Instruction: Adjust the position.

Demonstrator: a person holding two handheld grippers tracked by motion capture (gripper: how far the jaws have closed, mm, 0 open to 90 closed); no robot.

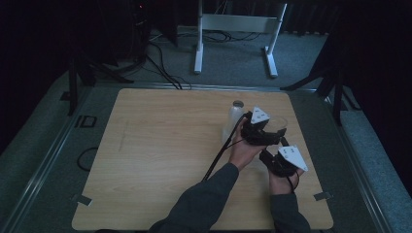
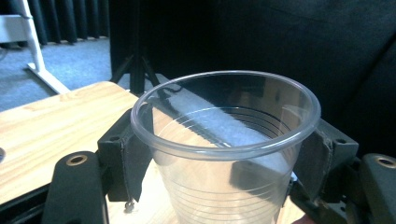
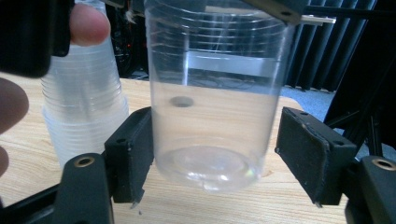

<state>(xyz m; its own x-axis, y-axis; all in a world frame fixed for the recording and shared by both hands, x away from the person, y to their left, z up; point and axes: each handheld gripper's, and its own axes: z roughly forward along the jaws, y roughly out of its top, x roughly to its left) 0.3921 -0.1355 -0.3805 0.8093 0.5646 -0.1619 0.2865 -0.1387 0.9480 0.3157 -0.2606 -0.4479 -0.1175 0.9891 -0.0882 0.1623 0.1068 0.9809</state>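
Note:
A clear plastic cup sits between the jaws of my left gripper, which is shut on it just below the rim. In the high view the cup is held at the table's right side by the left gripper. From below, my right gripper stands open around the cup's lower part; its left jaw is close to the wall and its right jaw is apart from it. The cup's base hangs a little above the wood. The right gripper lies just in front of the left one.
A stack of clear cups stands upright just left of the held cup, and appears again as the stack behind a person's fingers. The wooden table has open room to the left. A white stand is on the floor beyond.

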